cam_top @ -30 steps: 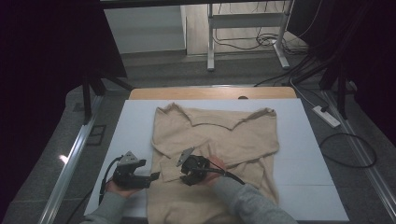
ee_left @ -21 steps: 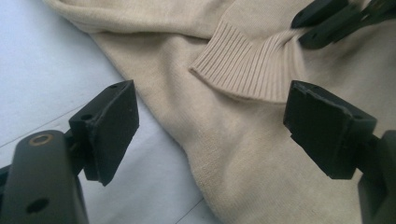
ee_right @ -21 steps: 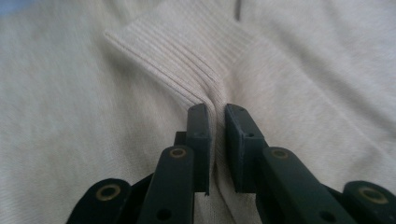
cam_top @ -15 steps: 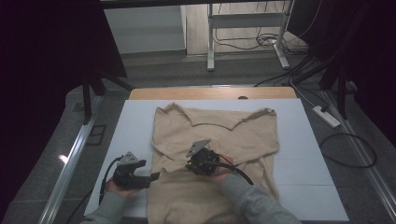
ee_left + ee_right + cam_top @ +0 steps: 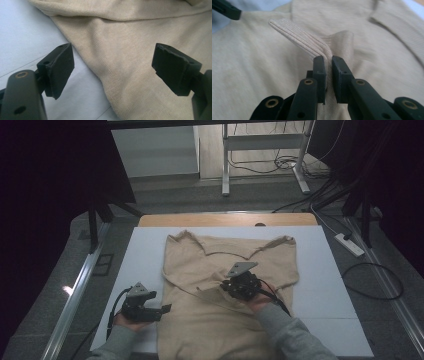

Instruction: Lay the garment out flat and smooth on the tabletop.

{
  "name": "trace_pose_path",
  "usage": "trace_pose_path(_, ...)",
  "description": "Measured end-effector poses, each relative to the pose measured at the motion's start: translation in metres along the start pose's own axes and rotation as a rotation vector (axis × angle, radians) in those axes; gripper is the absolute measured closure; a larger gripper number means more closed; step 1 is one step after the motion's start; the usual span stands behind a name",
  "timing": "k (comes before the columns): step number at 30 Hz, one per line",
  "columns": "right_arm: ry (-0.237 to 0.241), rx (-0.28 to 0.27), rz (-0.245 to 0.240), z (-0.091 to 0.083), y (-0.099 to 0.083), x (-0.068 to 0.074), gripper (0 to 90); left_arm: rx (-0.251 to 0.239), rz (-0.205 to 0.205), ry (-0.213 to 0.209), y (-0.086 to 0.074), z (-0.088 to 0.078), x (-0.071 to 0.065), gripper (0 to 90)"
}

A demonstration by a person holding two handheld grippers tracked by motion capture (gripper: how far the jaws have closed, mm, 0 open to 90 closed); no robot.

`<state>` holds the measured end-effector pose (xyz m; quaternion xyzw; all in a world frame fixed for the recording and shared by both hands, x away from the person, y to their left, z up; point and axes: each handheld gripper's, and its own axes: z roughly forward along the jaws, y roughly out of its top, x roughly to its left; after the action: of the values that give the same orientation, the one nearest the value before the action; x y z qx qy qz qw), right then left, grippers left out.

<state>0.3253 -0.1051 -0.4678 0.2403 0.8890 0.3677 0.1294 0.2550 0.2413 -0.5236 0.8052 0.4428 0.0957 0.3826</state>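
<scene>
While pinched at its ribbed cuff [image 5: 299, 37], beige knitted sweater [image 5: 230, 295] spread flat on white table covering [image 5: 320, 285] — sleeve folded in over the chest. Right gripper [image 5: 328, 72]: jaws pressed together on cuff, mid-garment. Left gripper [image 5: 112, 67]: jaws spread, holding nothing, just beside the near left hem. Advised: carry cuff low and straight, pin body edge with left gripper — avoids dragging.
</scene>
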Motion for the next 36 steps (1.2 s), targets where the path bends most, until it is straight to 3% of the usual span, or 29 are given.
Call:
trace_pose_path(12, -0.119, -0.013, 0.090, -0.044, -0.034, -0.041, 81.0, -0.002, 0.000, 0.000, 0.000, -0.001, 0.000, 17.9)
trace_pose_path(21, -0.190, 0.034, 0.118, -0.060, -0.059, -0.055, 81.0, 0.000, 0.002, 0.000, -0.001, -0.001, 0.000, 17.9)
trace_pose_path(36, -0.331, 0.082, 0.254, -0.102, -0.107, -0.081, 81.1, -0.005, -0.003, 0.000, -0.001, -0.001, 0.002, 17.9)
